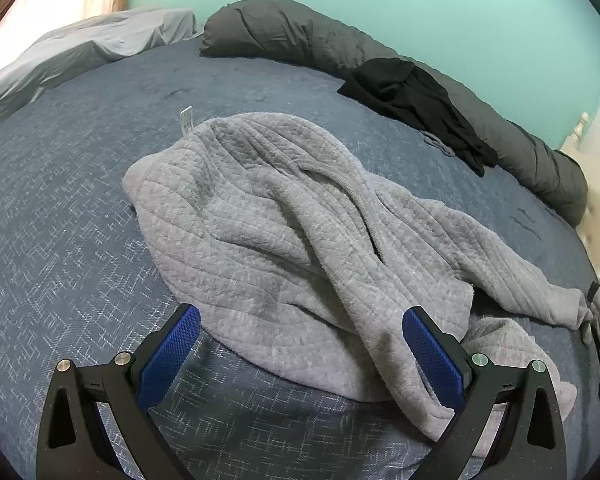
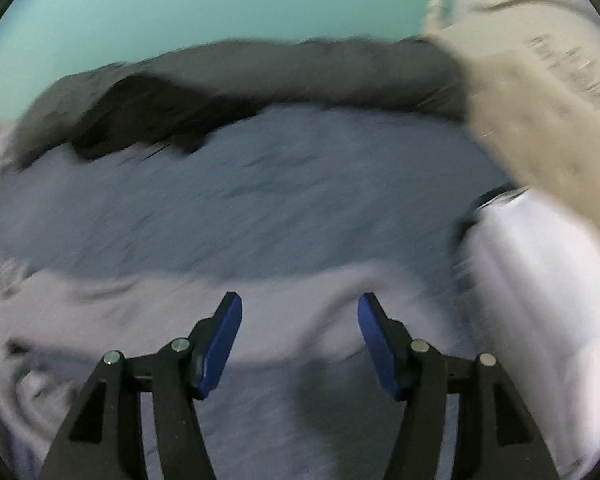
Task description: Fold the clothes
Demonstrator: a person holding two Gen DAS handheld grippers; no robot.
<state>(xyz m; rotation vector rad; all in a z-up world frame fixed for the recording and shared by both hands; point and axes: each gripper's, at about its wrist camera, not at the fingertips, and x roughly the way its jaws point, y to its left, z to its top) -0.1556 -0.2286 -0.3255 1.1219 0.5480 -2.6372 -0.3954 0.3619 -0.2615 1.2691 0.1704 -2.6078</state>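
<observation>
Left wrist view, catalogued left to right. Light grey sheet: bunched, well beyond the left finger. Blue patterned bedspread: spread under everything. Left gripper: jaws set wide apart, nothing clamped; blue pads are seen on both fingers. Grey quilted garment: laid rumpled on the bedspread, between and beyond the fingers; its near hem is seen between the two pads, and a fold of it lies against the right finger, contact not determinable. A small white label is shown at its far edge. Dark grey duvet roll: laid along the far side. Black garment: draped over that roll, well beyond the right finger.

Right wrist view, heavily blurred, left to right. Grey garment: pale cloth is seen left of the left finger and across the gap beyond the fingertips. Right gripper: jaws parted, nothing held between them. White fabric: placed right of the right finger. Beige fabric: placed beyond it, detail not legible.
</observation>
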